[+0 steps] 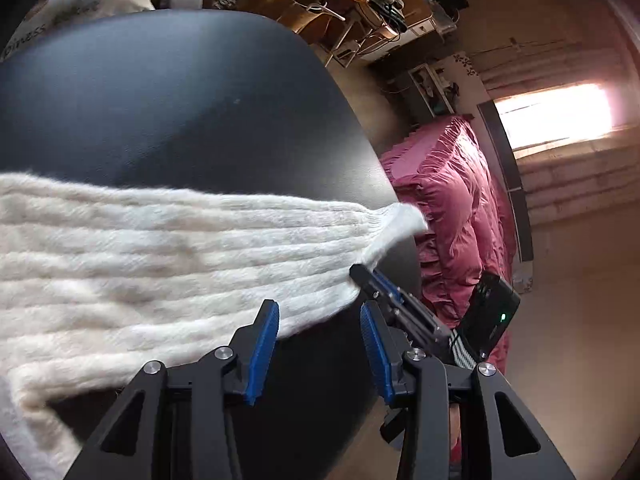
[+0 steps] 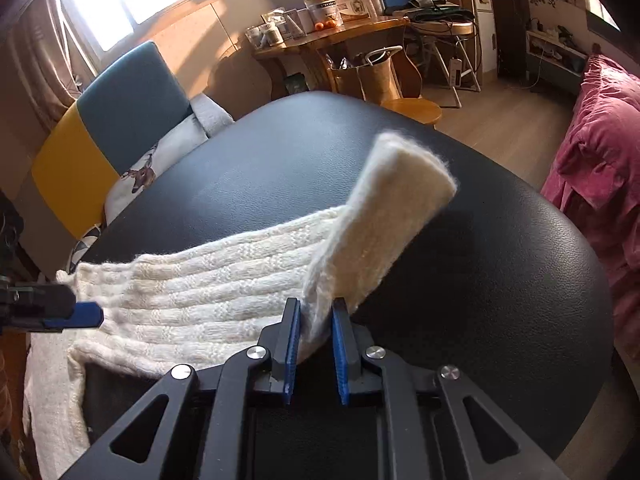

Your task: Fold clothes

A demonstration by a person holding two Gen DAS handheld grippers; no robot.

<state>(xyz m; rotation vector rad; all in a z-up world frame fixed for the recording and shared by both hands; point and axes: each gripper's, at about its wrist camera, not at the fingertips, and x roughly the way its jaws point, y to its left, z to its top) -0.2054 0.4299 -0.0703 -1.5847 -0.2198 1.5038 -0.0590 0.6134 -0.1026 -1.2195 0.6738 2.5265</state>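
Observation:
A cream ribbed knit sweater (image 1: 160, 248) lies with one sleeve (image 2: 208, 280) stretched across the round black table (image 1: 180, 112). In the right wrist view my right gripper (image 2: 316, 304) is shut on the sleeve close to its cuff (image 2: 400, 208), which stands up above the tabletop. The same right gripper (image 1: 370, 280) appears in the left wrist view at the cuff end. My left gripper (image 1: 318, 308) is open just over the sleeve's near edge, with nothing between its blue pads. It also shows as the left gripper (image 2: 86, 315) at the sleeve's shoulder end.
A bed with a pink cover (image 1: 452, 208) stands beside the table. A chair with a yellow and teal back (image 2: 108, 128) holds a deer-print cushion (image 2: 148, 172). Beyond are a cluttered wooden desk (image 2: 340, 32) and a round wooden stool (image 2: 412, 110).

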